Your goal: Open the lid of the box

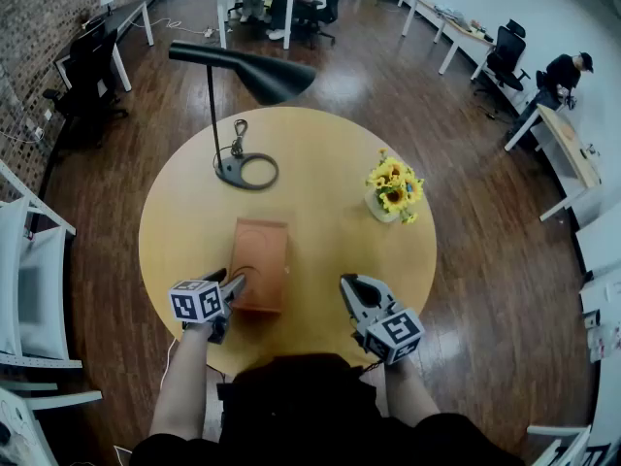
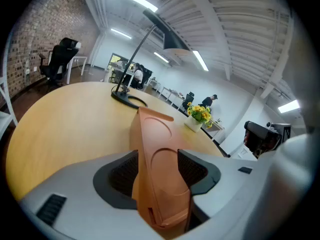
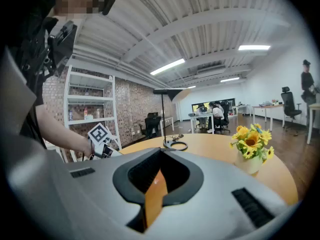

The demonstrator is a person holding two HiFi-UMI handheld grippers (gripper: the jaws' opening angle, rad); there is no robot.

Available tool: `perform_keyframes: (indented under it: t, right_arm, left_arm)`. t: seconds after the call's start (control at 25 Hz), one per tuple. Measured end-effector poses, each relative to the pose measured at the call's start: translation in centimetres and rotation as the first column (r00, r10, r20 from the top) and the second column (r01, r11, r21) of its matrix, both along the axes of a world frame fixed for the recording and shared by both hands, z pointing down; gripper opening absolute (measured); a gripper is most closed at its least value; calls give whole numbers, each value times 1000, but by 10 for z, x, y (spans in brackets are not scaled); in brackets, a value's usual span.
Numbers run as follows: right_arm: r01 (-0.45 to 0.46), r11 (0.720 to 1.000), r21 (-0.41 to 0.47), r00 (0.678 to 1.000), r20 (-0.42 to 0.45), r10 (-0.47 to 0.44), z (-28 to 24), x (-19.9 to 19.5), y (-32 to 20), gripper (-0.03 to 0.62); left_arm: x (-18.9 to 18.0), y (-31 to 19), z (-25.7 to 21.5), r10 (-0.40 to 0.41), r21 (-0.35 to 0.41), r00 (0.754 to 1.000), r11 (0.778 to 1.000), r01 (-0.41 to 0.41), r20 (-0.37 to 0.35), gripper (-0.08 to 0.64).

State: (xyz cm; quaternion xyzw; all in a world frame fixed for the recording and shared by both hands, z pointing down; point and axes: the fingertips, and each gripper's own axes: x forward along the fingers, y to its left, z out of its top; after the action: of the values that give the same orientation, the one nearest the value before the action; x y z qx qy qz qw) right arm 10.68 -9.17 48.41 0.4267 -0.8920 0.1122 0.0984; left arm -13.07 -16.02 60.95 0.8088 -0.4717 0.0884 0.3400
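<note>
Left gripper view: left tongs [image 2: 158, 176] clamped across the near end of the box [image 2: 152, 129], pads on both faces. Risk: that pinch may hold the lid shut, or drag the whole box across the tabletop [image 1: 320, 153] on the lift. Right tongs [image 1: 351, 287] are clenched empty, well off to its right, bracing nothing. Lamp [image 1: 247, 171] and flower vase [image 1: 393, 192] stand far beyond the tips, so low risk there.
</note>
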Motion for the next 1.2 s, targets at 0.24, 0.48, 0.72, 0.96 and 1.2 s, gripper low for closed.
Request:
perform_keyframes:
  t: [0.24, 0.48, 0.72, 0.96, 1.2]
  right_arm:
    - [114, 992, -47, 982, -143, -120, 40, -28, -29, 6]
    - [265, 951, -160, 907, -293, -302, 102, -60, -51, 64]
    - [443, 856, -266, 666, -541, -513, 163, -85, -56, 66]
    - [485, 815, -318, 604, -552, -575, 183, -98, -61, 77]
    - [519, 780, -350, 591, -512, -623, 177, -99, -65, 96]
  left_arm:
    - [-4, -5, 19, -27, -79, 999, 996, 29, 32, 201]
    - [-4, -7, 21, -31, -138, 998, 990, 38, 51, 201]
    - [-2, -3, 22, -45, -188, 999, 981, 48, 22, 202]
    - [2, -1, 16, -5, -183, 997, 983, 19, 74, 202]
    - [3, -1, 13, 6, -179, 996, 984, 11, 92, 201]
